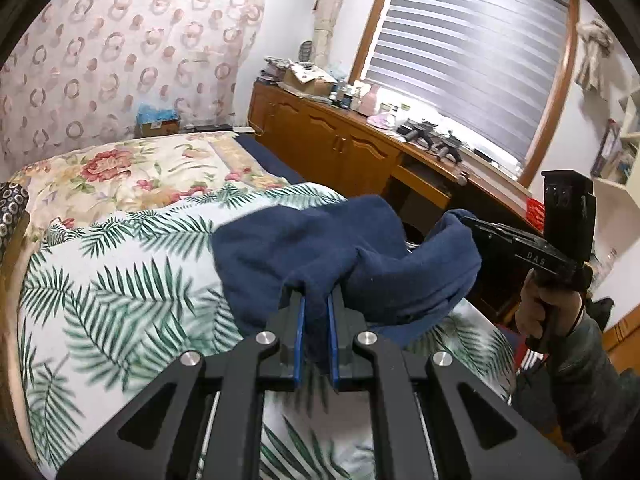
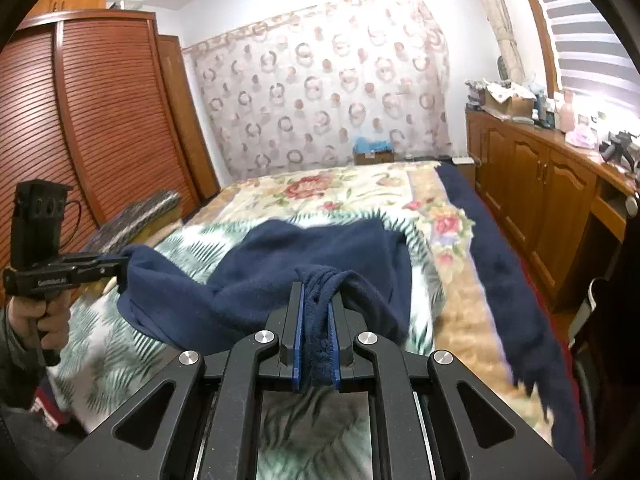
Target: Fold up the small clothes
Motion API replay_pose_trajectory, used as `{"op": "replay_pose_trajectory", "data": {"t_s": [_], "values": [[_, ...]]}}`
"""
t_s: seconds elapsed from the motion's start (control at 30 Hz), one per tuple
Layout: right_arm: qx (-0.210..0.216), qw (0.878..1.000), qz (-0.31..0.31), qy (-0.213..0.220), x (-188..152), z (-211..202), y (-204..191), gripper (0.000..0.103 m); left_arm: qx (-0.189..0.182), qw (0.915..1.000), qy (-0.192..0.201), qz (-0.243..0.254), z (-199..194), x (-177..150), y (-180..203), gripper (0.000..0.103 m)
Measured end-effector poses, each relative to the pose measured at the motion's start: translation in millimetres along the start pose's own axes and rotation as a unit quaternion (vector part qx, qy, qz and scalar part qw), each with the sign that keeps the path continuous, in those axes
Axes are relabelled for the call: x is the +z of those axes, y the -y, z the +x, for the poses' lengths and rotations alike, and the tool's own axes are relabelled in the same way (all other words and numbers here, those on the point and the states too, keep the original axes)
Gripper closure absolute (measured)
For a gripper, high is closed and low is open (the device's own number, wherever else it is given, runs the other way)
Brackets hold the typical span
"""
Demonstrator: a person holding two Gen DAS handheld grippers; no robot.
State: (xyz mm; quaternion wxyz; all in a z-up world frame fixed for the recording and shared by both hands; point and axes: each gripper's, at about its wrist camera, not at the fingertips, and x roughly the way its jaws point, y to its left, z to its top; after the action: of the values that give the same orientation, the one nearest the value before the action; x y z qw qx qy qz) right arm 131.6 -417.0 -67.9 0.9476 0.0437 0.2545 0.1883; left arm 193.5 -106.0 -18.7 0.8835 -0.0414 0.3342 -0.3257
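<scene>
A small navy blue fleece garment [image 1: 304, 240] hangs stretched between both grippers, just above the palm-leaf bedspread [image 1: 120, 280]. My left gripper [image 1: 316, 300] is shut on one edge of it, with cloth bunched between the blue pads. My right gripper [image 2: 316, 300] is shut on the opposite edge, a seamed hem. The right gripper also shows in the left wrist view [image 1: 472, 224], off to the right, and the left gripper shows in the right wrist view [image 2: 120, 264], off to the left. The garment [image 2: 312, 248] sags in the middle and partly rests on the bed.
The bed carries a floral blanket [image 1: 132, 168] and a navy blanket [image 2: 500, 260] along its right side. A wooden cabinet [image 1: 332, 140] with clutter stands under the window. A slatted wardrobe [image 2: 92, 120] stands left of the bed. A dark patterned bundle [image 2: 136, 216] lies at the bed's left edge.
</scene>
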Motion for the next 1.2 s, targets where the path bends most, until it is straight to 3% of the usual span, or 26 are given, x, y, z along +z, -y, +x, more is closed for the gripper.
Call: {"op": "replay_pose_trajectory", "data": {"t_s": [0.23,0.53,0.7,0.8,0.87,1.03,1.2], "values": [[-0.020,0.999,0.002,-0.025,34.9,61.2,20.7,0.095,0.013,0.9996,-0.017,-0.018,39.3,24.9,-31.7,0.096],[-0.050,0.997,0.005,-0.056,42.2,111.0,36.2,0.094,0.005,0.9984,-0.050,-0.025,75.1,38.0,-55.9,0.090],[-0.056,0.997,0.009,-0.059,43.6,115.4,38.8,0.089,0.009,0.9997,-0.022,-0.009,61.0,46.7,-60.4,0.073],[-0.069,0.996,0.006,-0.057,49.9,112.0,36.6,0.075,0.001,0.9997,-0.022,-0.007,52.7,48.7,-62.4,0.069],[-0.084,0.995,-0.002,-0.055,54.5,105.5,34.6,0.055,0.000,0.9995,-0.032,-0.001,51.0,43.8,-61.4,0.068],[-0.090,0.994,-0.021,-0.053,52.8,81.3,31.8,0.044,-0.008,0.9983,-0.058,0.004,52.5,25.5,-58.8,0.066],[-0.108,0.990,-0.039,-0.078,33.5,71.9,34.4,0.041,-0.004,0.9962,-0.087,0.007,71.3,17.9,-58.1,0.065]]}}
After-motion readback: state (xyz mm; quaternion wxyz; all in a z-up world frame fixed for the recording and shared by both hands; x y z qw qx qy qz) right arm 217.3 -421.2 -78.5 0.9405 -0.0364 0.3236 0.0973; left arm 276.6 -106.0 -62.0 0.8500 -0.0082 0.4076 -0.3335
